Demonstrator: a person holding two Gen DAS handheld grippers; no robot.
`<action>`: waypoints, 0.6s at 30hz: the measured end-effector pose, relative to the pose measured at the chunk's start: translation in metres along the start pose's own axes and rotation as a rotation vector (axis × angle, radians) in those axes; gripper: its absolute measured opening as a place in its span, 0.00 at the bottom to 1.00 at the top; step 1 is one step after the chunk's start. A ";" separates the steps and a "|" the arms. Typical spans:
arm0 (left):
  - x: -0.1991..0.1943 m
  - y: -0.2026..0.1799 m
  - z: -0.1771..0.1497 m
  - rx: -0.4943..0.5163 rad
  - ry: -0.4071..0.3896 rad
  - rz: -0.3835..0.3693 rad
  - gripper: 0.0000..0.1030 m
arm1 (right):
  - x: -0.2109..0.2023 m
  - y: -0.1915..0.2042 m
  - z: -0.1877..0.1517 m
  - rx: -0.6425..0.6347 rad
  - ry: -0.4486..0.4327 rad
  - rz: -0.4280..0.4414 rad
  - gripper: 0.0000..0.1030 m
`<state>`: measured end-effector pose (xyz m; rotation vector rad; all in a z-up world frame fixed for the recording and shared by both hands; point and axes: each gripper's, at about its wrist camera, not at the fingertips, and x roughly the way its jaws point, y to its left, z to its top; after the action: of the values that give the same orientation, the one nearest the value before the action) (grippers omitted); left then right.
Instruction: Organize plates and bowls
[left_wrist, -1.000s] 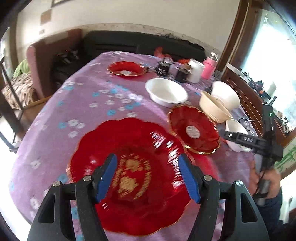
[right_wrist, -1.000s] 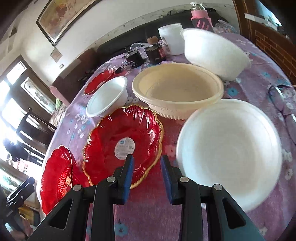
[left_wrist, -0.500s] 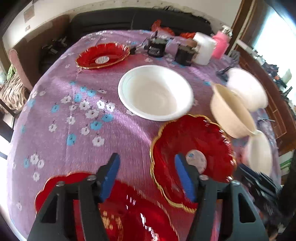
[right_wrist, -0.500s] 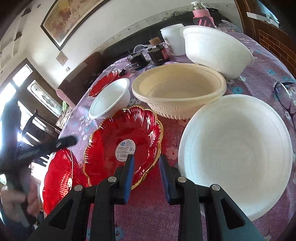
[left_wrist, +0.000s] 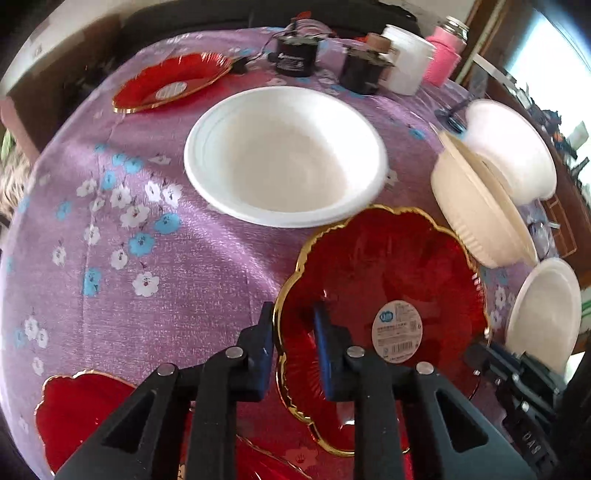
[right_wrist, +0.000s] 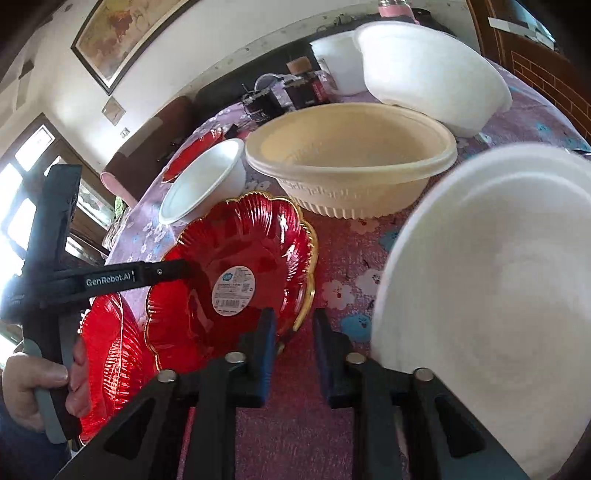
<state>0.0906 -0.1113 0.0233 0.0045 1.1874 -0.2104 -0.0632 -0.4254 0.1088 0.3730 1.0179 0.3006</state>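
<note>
My left gripper is shut on the left rim of a red gold-edged plate with a round sticker, one finger inside and one outside. In the right wrist view this plate is tilted up off the cloth with the left gripper's finger on its rim. My right gripper is narrowly open and empty, just in front of the plate's near edge. A larger red plate lies at the near left. A white bowl, a cream bowl and two more white bowls stand around.
A third red plate lies at the far left of the purple flowered tablecloth. Black jars, a white cup and a pink bottle stand at the far edge. A dark sofa is behind.
My left gripper moved forward off the large red plate to the stickered one, closed on its rim and tilted it up. The right gripper stayed nearly still.
</note>
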 end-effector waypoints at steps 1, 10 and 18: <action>-0.003 -0.002 -0.003 0.005 -0.009 0.001 0.19 | -0.001 -0.001 0.000 0.001 -0.002 -0.003 0.15; -0.020 -0.003 -0.011 -0.007 -0.055 -0.023 0.19 | -0.012 0.000 0.001 -0.010 -0.048 0.012 0.14; -0.048 -0.002 -0.017 -0.007 -0.125 -0.033 0.19 | -0.022 0.002 0.002 -0.021 -0.085 0.065 0.14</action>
<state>0.0575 -0.1033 0.0612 -0.0341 1.0645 -0.2319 -0.0720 -0.4326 0.1277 0.3970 0.9200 0.3504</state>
